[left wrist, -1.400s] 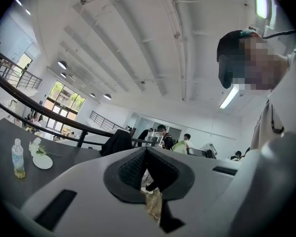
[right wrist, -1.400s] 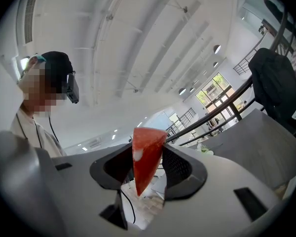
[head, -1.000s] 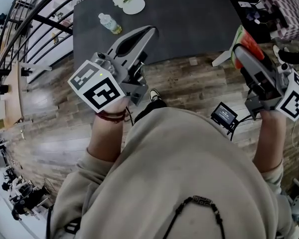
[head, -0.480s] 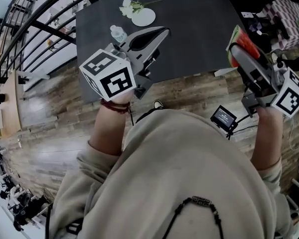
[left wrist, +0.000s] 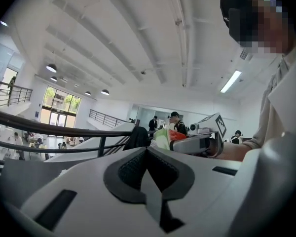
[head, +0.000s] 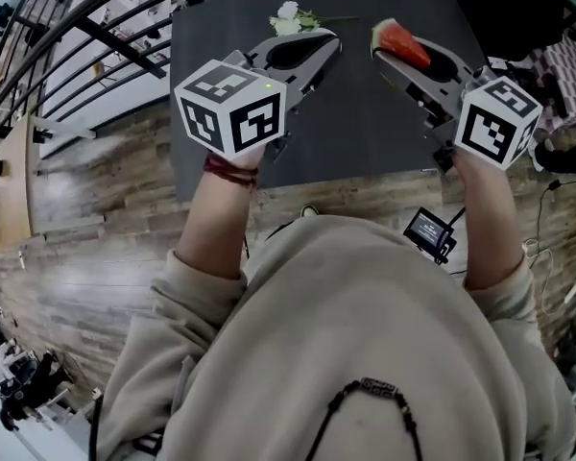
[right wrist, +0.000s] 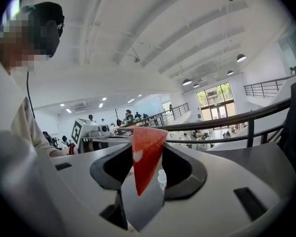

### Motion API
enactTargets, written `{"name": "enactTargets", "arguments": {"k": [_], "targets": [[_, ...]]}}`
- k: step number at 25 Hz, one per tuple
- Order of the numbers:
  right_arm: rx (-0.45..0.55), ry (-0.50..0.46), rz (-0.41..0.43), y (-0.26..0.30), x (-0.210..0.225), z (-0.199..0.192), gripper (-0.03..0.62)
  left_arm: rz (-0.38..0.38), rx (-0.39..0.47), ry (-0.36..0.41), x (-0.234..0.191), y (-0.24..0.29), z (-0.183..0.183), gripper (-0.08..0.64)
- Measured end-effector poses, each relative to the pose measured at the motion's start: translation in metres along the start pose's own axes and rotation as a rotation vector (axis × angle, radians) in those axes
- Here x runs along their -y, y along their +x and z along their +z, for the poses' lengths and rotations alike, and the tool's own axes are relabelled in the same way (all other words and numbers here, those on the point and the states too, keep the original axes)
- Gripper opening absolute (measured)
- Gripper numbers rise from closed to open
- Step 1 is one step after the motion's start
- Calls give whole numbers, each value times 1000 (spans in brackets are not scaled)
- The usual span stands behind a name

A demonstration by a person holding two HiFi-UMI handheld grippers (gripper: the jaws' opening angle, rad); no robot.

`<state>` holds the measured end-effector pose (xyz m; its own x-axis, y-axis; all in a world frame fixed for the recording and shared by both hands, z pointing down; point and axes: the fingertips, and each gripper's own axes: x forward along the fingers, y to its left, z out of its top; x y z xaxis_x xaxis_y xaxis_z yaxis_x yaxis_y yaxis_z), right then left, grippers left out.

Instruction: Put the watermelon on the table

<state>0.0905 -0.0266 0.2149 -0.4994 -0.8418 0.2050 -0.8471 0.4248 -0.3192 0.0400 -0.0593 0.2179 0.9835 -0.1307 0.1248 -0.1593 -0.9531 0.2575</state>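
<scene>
A red watermelon slice [head: 399, 40] with a green rind is clamped in my right gripper [head: 392, 48], held over the far right part of the dark grey table [head: 365, 123]. In the right gripper view the slice [right wrist: 144, 149] stands upright between the jaws of that gripper [right wrist: 145, 157]. My left gripper [head: 322, 44] hovers over the table's middle, shut on nothing. In the left gripper view its pads [left wrist: 148, 154] meet, and the watermelon [left wrist: 166, 136] shows beyond them at the right gripper's tip.
White flowers [head: 290, 15] lie at the table's far edge. A dark railing [head: 77, 36] runs along the left over wooden floor [head: 96, 209]. A small screen device [head: 429, 227] with cables sits near the table's front right. Clutter [head: 566, 65] stands at the right.
Both grippers have swung forward over the table. The right one carried the watermelon leftward from beyond the table's right edge to above its top. The left gripper stayed shut.
</scene>
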Motion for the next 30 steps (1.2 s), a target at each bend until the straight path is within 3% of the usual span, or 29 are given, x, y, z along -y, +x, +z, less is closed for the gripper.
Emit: {"name": "enactTargets", "arguments": {"k": [8,19,25,30], "targets": [[-77,-16,27,71,-19,-16,195,51,29,-15,-43,-41,-3,6],[-101,-6,41,80,-20,-9,195,83,52,-48,-62,-52,-10,6],[-90,8,71,85,-10,-14,195,85,41,-18,-61,-51,-16,6],[-102,3,116,102,9,-4,195,105,44,-16,-81,-35,-2,6]]}}
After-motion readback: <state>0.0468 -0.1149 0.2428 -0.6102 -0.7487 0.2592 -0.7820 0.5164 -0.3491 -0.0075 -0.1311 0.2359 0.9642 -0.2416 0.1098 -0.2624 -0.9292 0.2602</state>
